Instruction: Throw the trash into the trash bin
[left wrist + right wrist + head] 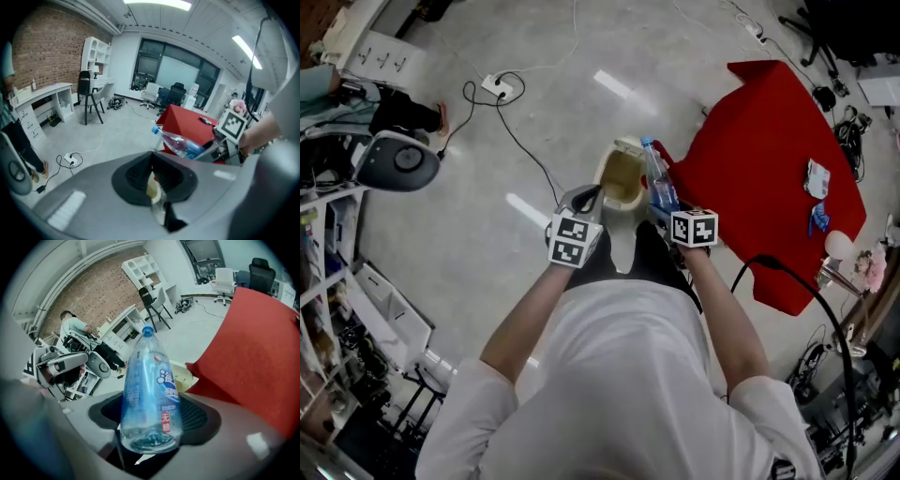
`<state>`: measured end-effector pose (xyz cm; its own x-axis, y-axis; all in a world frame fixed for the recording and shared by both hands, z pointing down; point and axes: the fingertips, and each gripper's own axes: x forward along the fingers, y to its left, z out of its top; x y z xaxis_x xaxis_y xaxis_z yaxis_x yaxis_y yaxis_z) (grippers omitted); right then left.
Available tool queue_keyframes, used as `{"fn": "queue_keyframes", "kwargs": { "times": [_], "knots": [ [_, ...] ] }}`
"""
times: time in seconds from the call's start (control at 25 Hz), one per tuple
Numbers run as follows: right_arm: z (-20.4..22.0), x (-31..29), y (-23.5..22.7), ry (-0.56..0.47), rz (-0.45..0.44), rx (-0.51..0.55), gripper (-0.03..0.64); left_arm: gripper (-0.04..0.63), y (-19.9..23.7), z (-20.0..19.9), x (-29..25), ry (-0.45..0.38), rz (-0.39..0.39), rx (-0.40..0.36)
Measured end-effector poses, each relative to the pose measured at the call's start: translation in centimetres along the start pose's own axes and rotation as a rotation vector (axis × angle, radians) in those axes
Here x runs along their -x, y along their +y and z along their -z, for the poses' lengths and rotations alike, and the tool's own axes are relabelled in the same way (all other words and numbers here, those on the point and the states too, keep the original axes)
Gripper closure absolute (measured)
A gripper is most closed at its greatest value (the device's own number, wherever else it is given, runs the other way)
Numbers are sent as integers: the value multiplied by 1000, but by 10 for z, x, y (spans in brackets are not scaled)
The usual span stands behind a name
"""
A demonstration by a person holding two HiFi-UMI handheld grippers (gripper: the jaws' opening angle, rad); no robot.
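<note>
A clear plastic water bottle point(659, 183) with a blue cap and blue label stands upright in my right gripper point(664, 204), which is shut on its lower body. In the right gripper view the bottle point(150, 394) fills the middle between the dark pads. The cream trash bin point(622, 175) stands open on the floor just ahead of both grippers, beside the red table point(769, 141); the bottle is at its right rim. My left gripper point(587, 197) hovers over the bin's left rim with its jaws shut on nothing; a sliver of the bin point(152, 187) shows below them.
The red table carries small packets point(817, 178) at its far side. A power strip with cables point(497, 86) lies on the grey floor beyond the bin. A white round machine point(398, 161) and shelving stand at the left, where a person point(72, 326) sits.
</note>
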<state>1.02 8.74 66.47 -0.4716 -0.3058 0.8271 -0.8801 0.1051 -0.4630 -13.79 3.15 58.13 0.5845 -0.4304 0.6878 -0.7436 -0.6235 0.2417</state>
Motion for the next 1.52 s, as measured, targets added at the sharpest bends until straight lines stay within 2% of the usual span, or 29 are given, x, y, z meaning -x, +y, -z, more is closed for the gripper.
{"fn": "queue_keyframes", "kwargs": {
  "times": [0.28,0.64,0.84,1.0,1.2,1.52],
  "knots": [
    [28,-49,1,59,-20,-4,275,591,30,28,-24,39,16,23],
    [69,-126,-22,159,-13,-75,275,591,56,76,-68,81,10,86],
    [93,-184,-42,197,-14,-103,275,591,71,110,-97,75,0,81],
    [97,-223,-53,213,-17,-78,275,591,87,137,-123,74,-3,77],
    [121,-275,-86,250,46,-76,273,591,96,181,-156,110,9,59],
    [153,-349,-117,291,98,-115,270,591,109,231,-198,147,17,81]
  ]
}}
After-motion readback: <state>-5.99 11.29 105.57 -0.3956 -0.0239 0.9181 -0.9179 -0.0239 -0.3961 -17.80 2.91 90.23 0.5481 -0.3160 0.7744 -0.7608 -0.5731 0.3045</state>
